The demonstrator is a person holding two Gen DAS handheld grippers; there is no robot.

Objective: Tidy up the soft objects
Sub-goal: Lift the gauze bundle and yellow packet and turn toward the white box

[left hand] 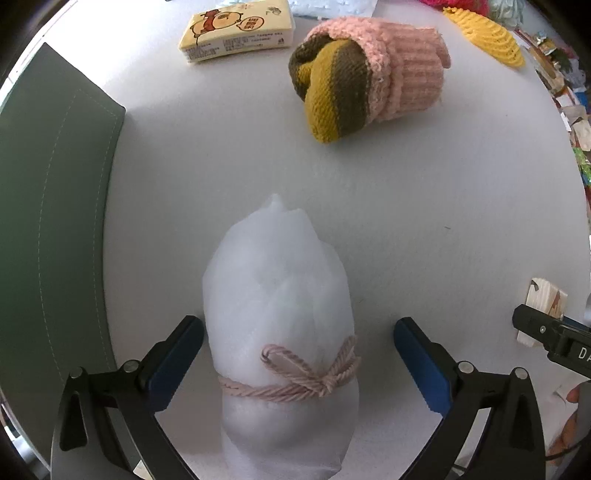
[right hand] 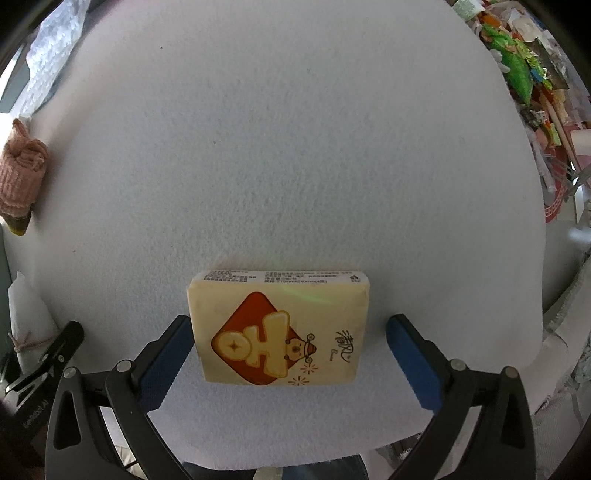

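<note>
Between left gripper (left hand: 298,360): white pouch (left hand: 279,295) | right gripper (right hand: 288,356): tissue pack (right hand: 280,328)

A: What carries everything?

B: A white felt-covered table (left hand: 229,155).

A: And lying on it?

B: A white mesh bundle (left hand: 280,295) tied with pink yarn. Beyond the bundle lie a rolled pink-and-mustard knit (left hand: 369,74) and a yellow tissue pack (left hand: 236,31); left of the bundle, a green mat (left hand: 55,206).
</note>
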